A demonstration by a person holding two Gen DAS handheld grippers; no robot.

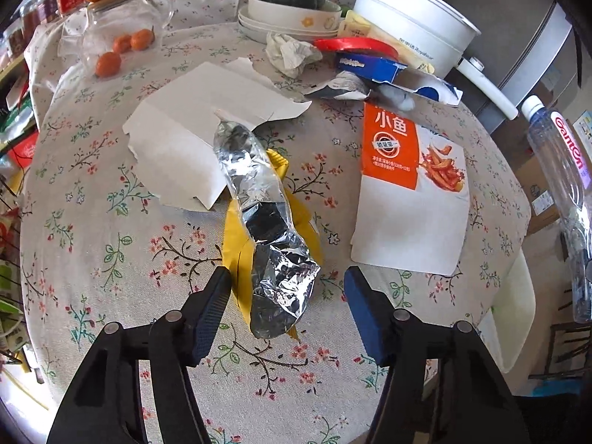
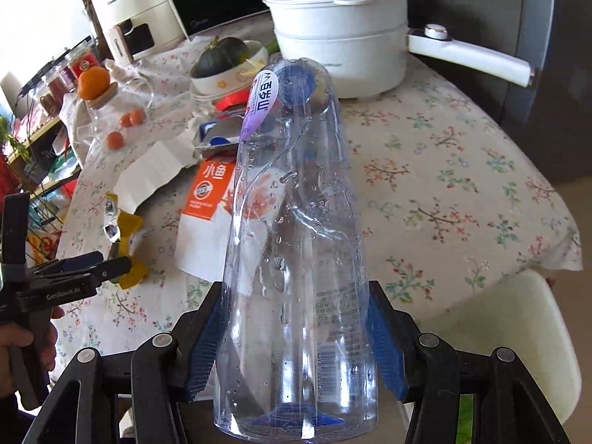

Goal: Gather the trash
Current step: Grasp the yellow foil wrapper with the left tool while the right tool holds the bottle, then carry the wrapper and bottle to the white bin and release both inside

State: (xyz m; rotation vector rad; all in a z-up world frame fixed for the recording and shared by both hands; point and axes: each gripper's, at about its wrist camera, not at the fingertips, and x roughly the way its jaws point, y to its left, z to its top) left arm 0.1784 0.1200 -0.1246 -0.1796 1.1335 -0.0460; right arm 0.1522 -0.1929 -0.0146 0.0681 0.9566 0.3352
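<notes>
Foil wrapper (image 1: 266, 222) – crumpled, silver, long, lies on yellow wrapper (image 1: 236, 236) mid-table (image 1: 111, 222), its far end over torn white card (image 1: 177, 148). Left gripper (image 1: 285, 296) jaws part open, straddling wrapper's near end; pads not pressing it. Right gripper (image 2: 296, 340) clamps clear plastic bottle (image 2: 292, 240) at its base – droplets inside, purple label, blue cap pointing away, held off table.
</notes>
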